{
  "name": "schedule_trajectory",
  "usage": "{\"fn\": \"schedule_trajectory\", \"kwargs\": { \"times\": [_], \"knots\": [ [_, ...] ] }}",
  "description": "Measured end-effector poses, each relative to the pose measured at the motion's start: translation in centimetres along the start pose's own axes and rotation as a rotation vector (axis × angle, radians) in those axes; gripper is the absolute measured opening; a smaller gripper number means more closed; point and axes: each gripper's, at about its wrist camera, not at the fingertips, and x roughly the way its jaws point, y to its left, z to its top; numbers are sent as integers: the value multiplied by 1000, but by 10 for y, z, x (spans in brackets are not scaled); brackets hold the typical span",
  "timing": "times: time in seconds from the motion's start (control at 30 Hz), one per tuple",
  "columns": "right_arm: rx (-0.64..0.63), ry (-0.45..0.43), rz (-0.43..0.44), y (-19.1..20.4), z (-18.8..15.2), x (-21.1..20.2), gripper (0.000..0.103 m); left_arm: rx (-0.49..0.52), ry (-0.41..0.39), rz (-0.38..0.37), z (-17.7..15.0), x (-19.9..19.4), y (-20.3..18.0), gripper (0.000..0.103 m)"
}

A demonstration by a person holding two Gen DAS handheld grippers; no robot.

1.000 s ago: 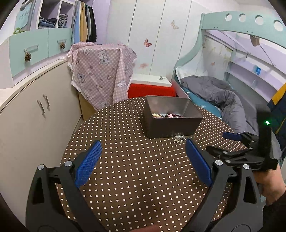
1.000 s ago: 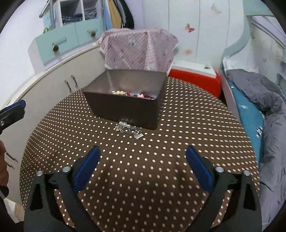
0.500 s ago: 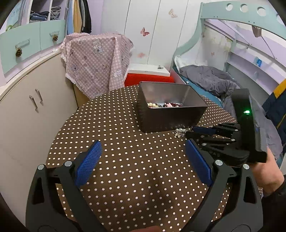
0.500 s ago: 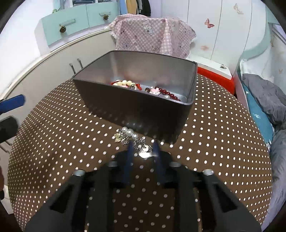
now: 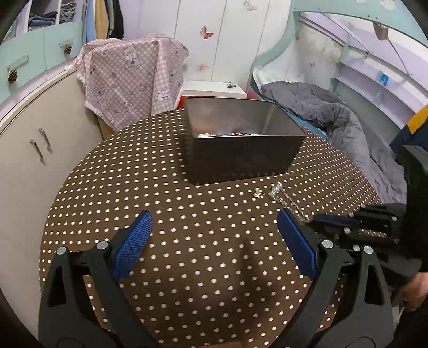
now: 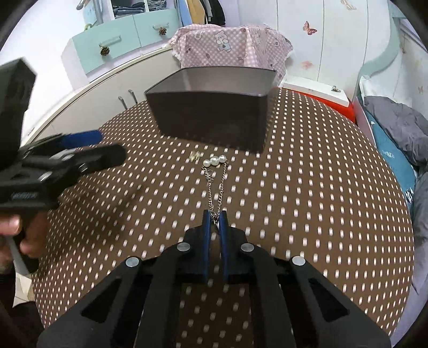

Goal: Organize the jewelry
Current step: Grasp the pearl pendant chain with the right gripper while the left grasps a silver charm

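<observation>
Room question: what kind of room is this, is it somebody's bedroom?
Most likely a child's bedroom. There is a bunk bed with a rumpled grey duvet, wardrobe doors with butterfly stickers, and clothes hanging in an open closet. The jewelry work happens on a polka-dot table.

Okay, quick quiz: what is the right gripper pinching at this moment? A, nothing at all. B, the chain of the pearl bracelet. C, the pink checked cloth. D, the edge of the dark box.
B: the right gripper has just closed on the chain of the pearl bracelet, whose pearls lie on the table in front of the dark box.
</observation>
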Motion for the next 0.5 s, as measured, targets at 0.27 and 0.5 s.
{"fn": "schedule_trajectory", "kwargs": {
  "times": [0.27, 0.5],
  "knots": [
    [36, -8, -14, -3, -11, -17, 16, 60, 16, 19, 3, 16, -21, 92],
    [112, -71, -31, -17, -13, -32, 61, 115, 51, 20, 14, 44, -40, 75]
  ]
}}
